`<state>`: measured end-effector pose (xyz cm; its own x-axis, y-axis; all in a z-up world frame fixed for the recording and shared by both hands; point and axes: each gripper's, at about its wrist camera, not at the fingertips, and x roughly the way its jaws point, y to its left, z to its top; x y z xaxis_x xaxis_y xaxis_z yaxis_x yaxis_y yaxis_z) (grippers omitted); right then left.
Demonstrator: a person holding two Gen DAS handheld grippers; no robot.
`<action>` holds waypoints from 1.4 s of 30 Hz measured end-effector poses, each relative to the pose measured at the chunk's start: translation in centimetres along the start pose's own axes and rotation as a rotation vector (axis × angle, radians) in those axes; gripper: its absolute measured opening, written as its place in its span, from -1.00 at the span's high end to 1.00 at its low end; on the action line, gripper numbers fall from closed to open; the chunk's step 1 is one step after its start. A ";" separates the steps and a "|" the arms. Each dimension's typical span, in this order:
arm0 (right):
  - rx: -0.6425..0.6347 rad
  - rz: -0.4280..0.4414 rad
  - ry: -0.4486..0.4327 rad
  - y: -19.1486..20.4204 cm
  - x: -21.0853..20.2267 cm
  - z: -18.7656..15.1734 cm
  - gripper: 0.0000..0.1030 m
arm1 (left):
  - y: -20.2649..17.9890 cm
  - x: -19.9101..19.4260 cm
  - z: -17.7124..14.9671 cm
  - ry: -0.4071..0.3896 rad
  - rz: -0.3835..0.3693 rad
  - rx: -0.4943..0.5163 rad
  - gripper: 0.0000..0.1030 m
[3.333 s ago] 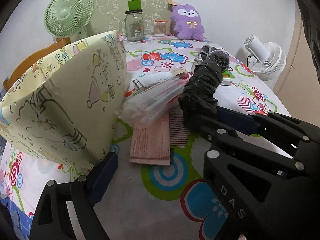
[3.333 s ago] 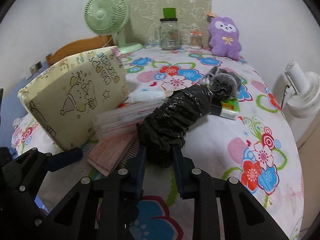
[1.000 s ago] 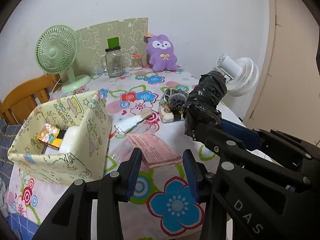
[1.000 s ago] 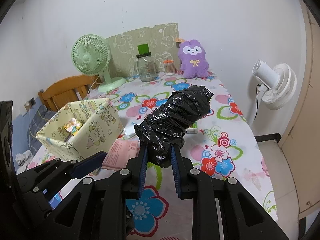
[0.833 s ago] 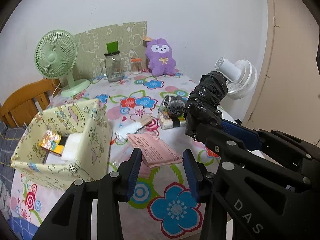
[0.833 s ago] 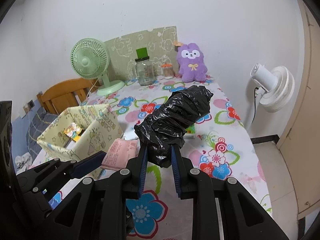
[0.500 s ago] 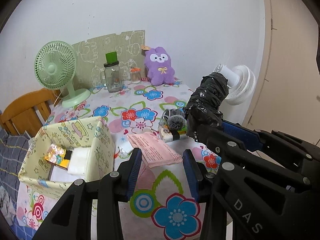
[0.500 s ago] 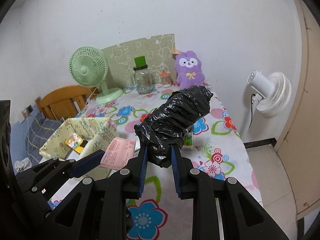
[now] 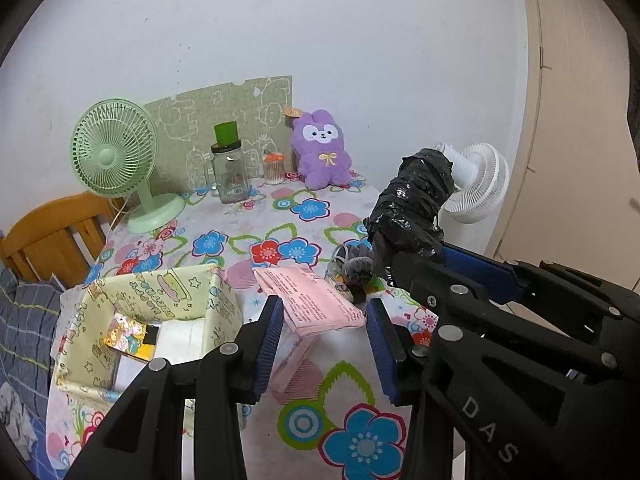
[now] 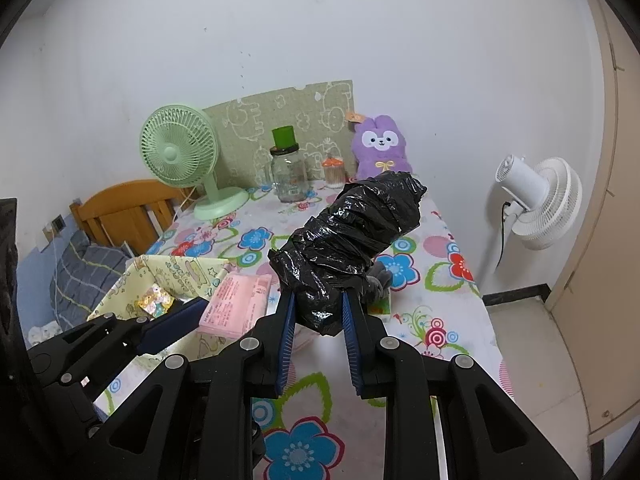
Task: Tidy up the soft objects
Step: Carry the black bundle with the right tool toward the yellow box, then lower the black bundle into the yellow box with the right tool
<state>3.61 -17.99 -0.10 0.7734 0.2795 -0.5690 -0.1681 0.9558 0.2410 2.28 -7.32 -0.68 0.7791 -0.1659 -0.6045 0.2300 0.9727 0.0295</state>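
- Gripping the black plastic-wrapped bundle [image 10: 352, 244] by its near end, your right gripper [image 10: 319, 314] has both blue pads pressed into the crinkled film; the bundle juts up and forward, clear of the table.
- Your left gripper [image 9: 322, 344] holds nothing: its jaws stand apart over the near part of the table, with the pink packet [image 9: 310, 300] seen between them but lying below, untouched.
- Slipping is the main risk, I judge: the film looks slick, most of the bundle overhangs beyond the pads, and a quick swing could lever it out.
- The yellow cartoon-print box [image 9: 168, 304] sits at the table's left edge, open on top and already partly filled with a sparkly packet [image 9: 130, 336] and white items; I judge a low pass could catch its soft wall and tip it.
- A grey fuzzy item [image 9: 356, 266] lies near the right edge, behind the pink packet.
- Along the far edge stand a green fan [image 10: 180, 156], a glass jar [image 10: 289, 174] and a purple plush rabbit [image 10: 380, 146], well apart from your path.
- Open room lies above the table's middle; a white fan [image 10: 540, 200] stands on the floor off the right edge.
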 end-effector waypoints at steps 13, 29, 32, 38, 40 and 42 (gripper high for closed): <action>-0.035 0.028 0.003 2.6 0.9 1.9 0.49 | 2.3 -0.2 0.8 -0.021 0.016 -0.003 0.15; -0.093 0.079 0.003 7.8 3.2 3.1 0.49 | 7.2 -0.4 0.7 -0.026 0.052 -0.017 0.15; -0.105 0.091 0.012 8.9 3.8 3.1 0.49 | 8.2 -0.3 0.6 -0.021 0.060 -0.027 0.15; -0.123 0.113 0.030 10.6 5.1 3.0 0.49 | 10.1 0.0 0.2 -0.013 0.072 -0.043 0.15; -0.128 0.123 0.038 11.1 5.7 3.0 0.49 | 10.7 0.1 0.1 -0.009 0.076 -0.048 0.15; -0.134 0.132 0.044 11.7 6.1 3.0 0.49 | 11.4 0.4 -0.1 -0.005 0.085 -0.053 0.15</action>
<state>8.20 -5.34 1.61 0.7124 0.4043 -0.5736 -0.3486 0.9133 0.2107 5.13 3.71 -0.61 0.7971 -0.0835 -0.5980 0.1320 0.9905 0.0376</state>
